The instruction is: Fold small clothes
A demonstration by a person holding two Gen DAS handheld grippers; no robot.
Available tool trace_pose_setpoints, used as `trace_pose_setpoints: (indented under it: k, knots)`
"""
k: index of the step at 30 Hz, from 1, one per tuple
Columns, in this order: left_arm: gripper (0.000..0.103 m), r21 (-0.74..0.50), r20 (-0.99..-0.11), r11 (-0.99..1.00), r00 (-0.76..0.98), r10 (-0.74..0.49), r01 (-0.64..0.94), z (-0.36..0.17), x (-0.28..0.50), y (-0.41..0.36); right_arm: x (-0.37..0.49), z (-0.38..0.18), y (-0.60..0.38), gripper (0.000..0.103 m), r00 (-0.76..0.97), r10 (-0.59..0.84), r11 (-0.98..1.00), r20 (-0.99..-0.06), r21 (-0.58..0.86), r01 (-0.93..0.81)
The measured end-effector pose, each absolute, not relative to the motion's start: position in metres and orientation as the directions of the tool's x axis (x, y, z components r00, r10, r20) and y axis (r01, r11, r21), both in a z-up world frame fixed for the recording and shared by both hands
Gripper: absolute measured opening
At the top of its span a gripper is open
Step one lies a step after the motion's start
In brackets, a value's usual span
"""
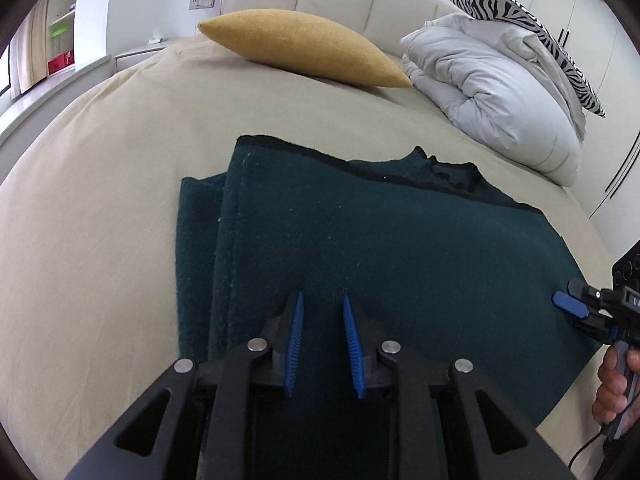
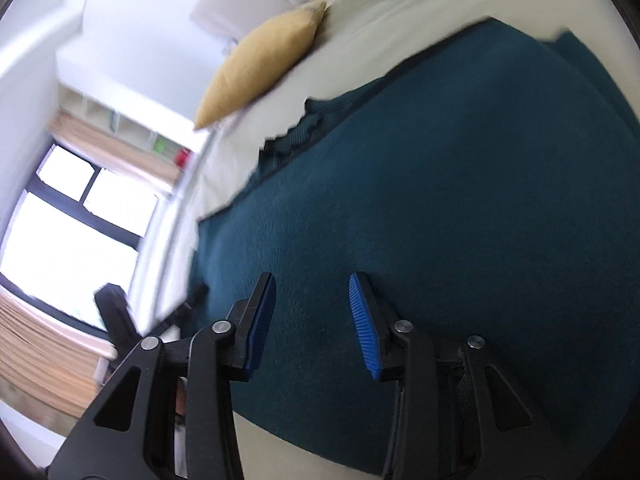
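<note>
right, my left gripper (image 1: 322, 304) is parted, nothing between its blue pads, poised over the near edge of the dark teal garment (image 1: 360, 248). that garment lies folded on the beige bed sheet (image 1: 100, 184), an under-layer peeking out along its left side. my right gripper (image 2: 312, 284) gapes wide over the same cloth, empty, the view blurred. yellow cushion (image 1: 304, 48) and white duvet (image 1: 492, 92) sit well beyond.
</note>
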State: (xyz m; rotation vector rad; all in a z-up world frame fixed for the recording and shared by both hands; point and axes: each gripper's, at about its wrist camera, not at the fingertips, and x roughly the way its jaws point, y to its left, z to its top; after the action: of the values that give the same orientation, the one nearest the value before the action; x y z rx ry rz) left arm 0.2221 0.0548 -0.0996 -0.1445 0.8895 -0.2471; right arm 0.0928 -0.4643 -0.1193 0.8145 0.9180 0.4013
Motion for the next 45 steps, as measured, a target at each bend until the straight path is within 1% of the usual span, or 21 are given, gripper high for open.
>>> trace_pose_setpoints:
  k: [2, 4, 7, 11, 13, 15, 20, 22, 24, 27, 29, 32, 33, 36, 37, 38, 39, 40, 41, 42, 45]
  knots:
    - [0.024, -0.221, -0.747, 0.963, 0.608, -0.268, 0.154, -0.101, 0.214, 0.056, 0.085, -0.127, -0.490, 0.030, 0.617, 0.600, 0.597, -0.510, 0.798, 0.078]
    - [0.024, -0.220, -0.743, 0.963, 0.613, -0.269, 0.155, -0.102, 0.207, 0.059, 0.072, -0.132, -0.517, 0.025, 0.659, 0.574, 0.563, -0.486, 0.819, 0.114]
    - [0.024, -0.251, -0.734, 0.957, 0.616, -0.284, 0.143, -0.104, 0.199, 0.067, 0.051, -0.130, -0.549, 0.024, 0.710, 0.498, 0.571, -0.498, 0.804, 0.165]
    - [0.023, -0.270, -0.730, 0.953, 0.616, -0.297, 0.139, -0.105, 0.198, 0.070, 0.029, -0.116, -0.583, 0.028, 0.767, 0.361, 0.567, -0.531, 0.778, 0.271]
    - [0.023, -0.266, -0.730, 0.954, 0.617, -0.293, 0.139, -0.106, 0.197, 0.069, 0.016, -0.104, -0.590, 0.031, 0.795, 0.327, 0.542, -0.510, 0.791, 0.284]
    - [0.023, -0.259, -0.728, 0.956, 0.623, -0.287, 0.138, -0.106, 0.196, 0.068, 0.012, -0.088, -0.576, 0.031, 0.807, 0.354, 0.545, -0.472, 0.806, 0.232]
    - [0.023, -0.255, -0.726, 0.957, 0.625, -0.285, 0.140, -0.106, 0.195, 0.068, 0.047, -0.080, -0.458, 0.031, 0.659, 0.610, 0.562, -0.440, 0.827, 0.032]
    - [0.023, -0.256, -0.726, 0.956, 0.626, -0.286, 0.141, -0.106, 0.195, 0.068, 0.060, -0.093, -0.408, 0.031, 0.560, 0.696, 0.546, -0.448, 0.837, -0.009]
    - [0.023, -0.257, -0.725, 0.956, 0.626, -0.287, 0.141, -0.106, 0.194, 0.068, 0.066, -0.107, -0.371, 0.031, 0.485, 0.729, 0.560, -0.483, 0.828, -0.017]
    - [0.023, -0.268, -0.723, 0.953, 0.624, -0.296, 0.142, -0.106, 0.194, 0.070, 0.068, -0.131, -0.345, 0.029, 0.418, 0.728, 0.594, -0.543, 0.805, 0.012]
    - [0.023, -0.278, -0.720, 0.950, 0.624, -0.304, 0.142, -0.107, 0.195, 0.070, 0.064, -0.140, -0.360, 0.028, 0.456, 0.744, 0.527, -0.488, 0.849, 0.048]
    - [0.023, -0.289, -0.715, 0.947, 0.626, -0.312, 0.141, -0.107, 0.195, 0.072, 0.048, -0.143, -0.406, 0.026, 0.566, 0.671, 0.504, -0.478, 0.855, 0.125]
    - [0.023, -0.296, -0.713, 0.945, 0.626, -0.316, 0.140, -0.106, 0.195, 0.072, 0.042, -0.146, -0.426, 0.024, 0.604, 0.645, 0.481, -0.468, 0.863, 0.155]
    - [0.023, -0.310, -0.715, 0.943, 0.626, -0.312, 0.116, -0.098, 0.193, 0.075, 0.017, -0.149, -0.478, 0.012, 0.691, 0.551, 0.430, -0.467, 0.869, 0.245]
    - [0.027, -0.310, -0.716, 0.946, 0.630, -0.301, 0.099, -0.093, 0.190, 0.074, 0.003, -0.148, -0.496, 0.011, 0.727, 0.497, 0.417, -0.474, 0.865, 0.279]
    - [0.040, -0.307, -0.712, 0.948, 0.639, -0.290, 0.088, -0.087, 0.186, 0.073, -0.006, -0.146, -0.507, 0.011, 0.745, 0.462, 0.409, -0.480, 0.861, 0.302]
    - [0.048, -0.300, -0.702, 0.950, 0.654, -0.283, 0.088, -0.081, 0.180, 0.070, -0.013, -0.142, -0.513, 0.014, 0.756, 0.420, 0.418, -0.502, 0.846, 0.330]
    - [0.060, -0.290, -0.688, 0.952, 0.672, -0.275, 0.092, -0.075, 0.174, 0.066, -0.020, -0.131, -0.520, 0.016, 0.764, 0.355, 0.456, -0.539, 0.813, 0.362]
    - [0.064, -0.282, -0.677, 0.954, 0.684, -0.271, 0.099, -0.071, 0.168, 0.062, -0.023, -0.122, -0.526, 0.018, 0.769, 0.316, 0.487, -0.555, 0.791, 0.371]
    - [0.065, -0.277, -0.674, 0.955, 0.686, -0.274, 0.109, -0.069, 0.166, 0.058, -0.024, -0.109, -0.528, 0.020, 0.777, 0.271, 0.529, -0.567, 0.763, 0.372]
    - [0.065, -0.275, -0.696, 0.953, 0.656, -0.291, 0.130, -0.075, 0.169, 0.049, -0.011, -0.083, -0.532, 0.020, 0.781, 0.246, 0.615, -0.574, 0.715, 0.332]
